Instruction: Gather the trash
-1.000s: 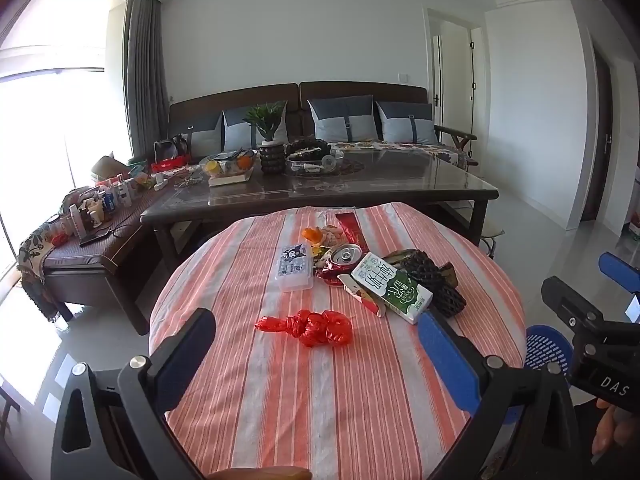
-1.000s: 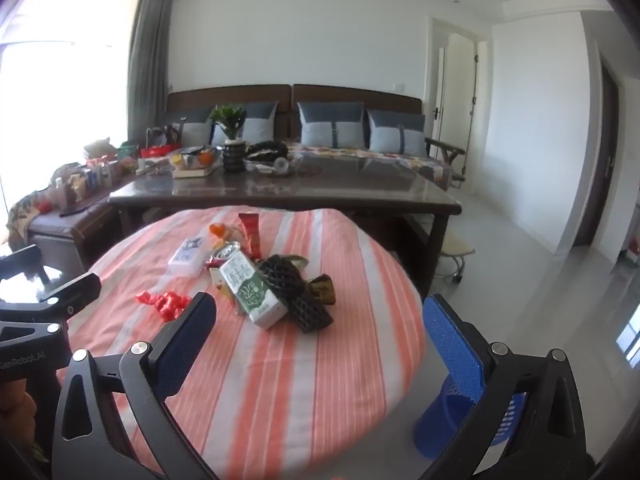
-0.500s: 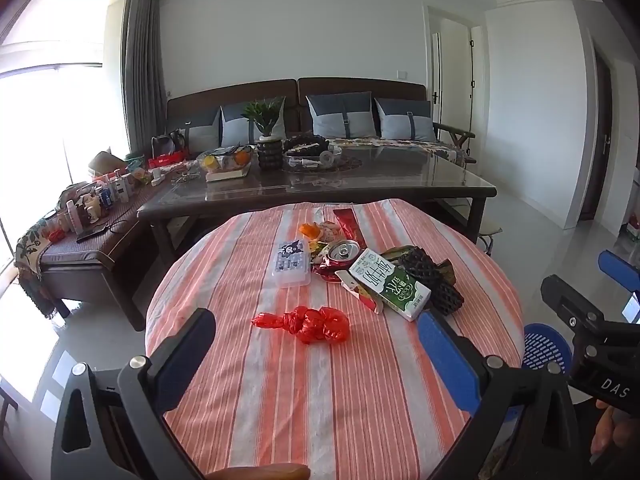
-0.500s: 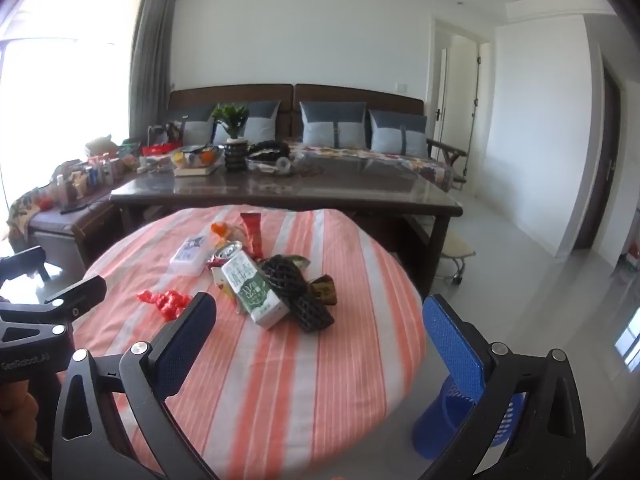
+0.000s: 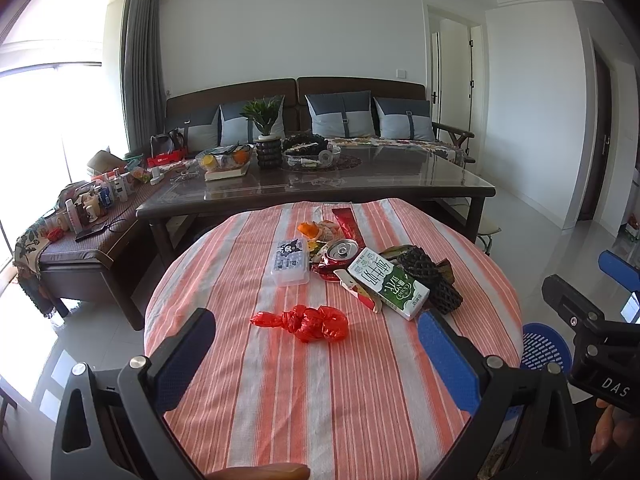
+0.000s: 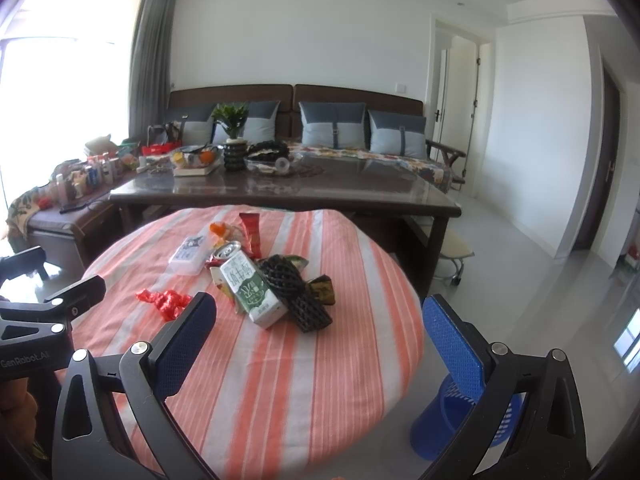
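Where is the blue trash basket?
The blue basket stands on the floor right of the striped round table, behind the right gripper's blue fingers.

Daylight floods in from tall window (image 5: pixel 44 92) at far left, blown out to white in both views. Room bright overall. Glossy dark glass-topped coffee table (image 5: pixel 400 176) carries pale reflections; shiny grey floor tiles (image 6: pixel 540 280) mirror window glare. Knotted red plastic bag (image 5: pixel 308 322) casts only faint soft shadow on round orange-and-white striped tablecloth (image 5: pixel 320 380). Strong fisheye bending at edges, black vignette in corners. Centre sharp; near blue gripper pads (image 6: pixel 452 336) slightly soft.
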Demonstrator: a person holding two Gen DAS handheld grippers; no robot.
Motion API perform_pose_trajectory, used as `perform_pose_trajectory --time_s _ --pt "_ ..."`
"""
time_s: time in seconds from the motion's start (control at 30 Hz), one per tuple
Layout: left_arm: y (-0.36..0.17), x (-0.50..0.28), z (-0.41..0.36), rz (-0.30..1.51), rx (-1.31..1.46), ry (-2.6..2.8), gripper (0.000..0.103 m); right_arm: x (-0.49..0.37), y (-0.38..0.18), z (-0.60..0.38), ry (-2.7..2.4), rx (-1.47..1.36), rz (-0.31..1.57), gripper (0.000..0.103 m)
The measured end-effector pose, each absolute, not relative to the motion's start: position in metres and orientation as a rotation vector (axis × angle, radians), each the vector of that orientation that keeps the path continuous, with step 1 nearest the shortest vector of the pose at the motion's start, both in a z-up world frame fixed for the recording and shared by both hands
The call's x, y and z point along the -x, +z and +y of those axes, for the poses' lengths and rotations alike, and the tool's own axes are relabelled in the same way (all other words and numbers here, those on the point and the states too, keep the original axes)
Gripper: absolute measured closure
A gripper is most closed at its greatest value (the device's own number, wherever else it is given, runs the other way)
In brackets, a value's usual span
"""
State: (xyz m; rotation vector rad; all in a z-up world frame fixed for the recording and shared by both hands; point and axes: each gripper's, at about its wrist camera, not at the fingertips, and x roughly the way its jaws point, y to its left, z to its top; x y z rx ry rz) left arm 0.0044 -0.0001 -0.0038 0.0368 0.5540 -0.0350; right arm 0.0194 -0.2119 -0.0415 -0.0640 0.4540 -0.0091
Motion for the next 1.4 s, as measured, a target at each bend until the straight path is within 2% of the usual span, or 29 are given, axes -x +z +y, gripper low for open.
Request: perform_pose_trajectory --time_s 1.4 --pt "-0.0052 -0.0034 -0.0017 0.556 -0.037 -0.04 0.0 -0.0181 -0.0408 -0.2129 -0.01 0.07 0.455 0.0"
